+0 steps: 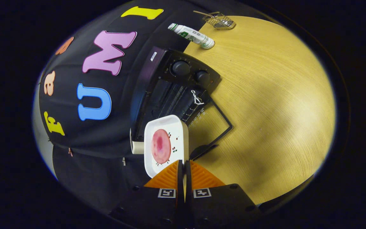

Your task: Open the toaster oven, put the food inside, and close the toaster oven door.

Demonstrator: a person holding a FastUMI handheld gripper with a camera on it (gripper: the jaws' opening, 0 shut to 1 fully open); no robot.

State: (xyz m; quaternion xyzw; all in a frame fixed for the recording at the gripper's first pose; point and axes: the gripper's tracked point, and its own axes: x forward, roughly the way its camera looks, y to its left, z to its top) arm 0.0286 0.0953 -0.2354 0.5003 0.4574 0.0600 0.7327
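Tongs: the tongs [184,165] are seen drawn together on the near edge of the white tray [165,127], one finger on each side of its rim, so the tray is judged to be clamped and carried edge-on.
Tray: a shallow white rectangular dish with small printed sprigs, held tilted just ahead of the fingers, in front of the oven mouth.
Food: a flat round pink slice [161,146] is seen lying in the middle of the tray; whether it is real or a model cannot be told.
Toaster oven: the black toaster oven [170,92] is seen on the wooden surface [265,111], its glass door [211,124] already let down, racks showing inside.
Handling: the tray is judged stiff, light and smooth; held by one rim only, it is likely to pivot or slip. The slice may slide if the tilt is increased.
Hold: the rim's mid-edge is judged the best place, with the tray kept level.
Beyond: a white tube [192,35] and a small wire basket [219,20] lie far off on the surface.
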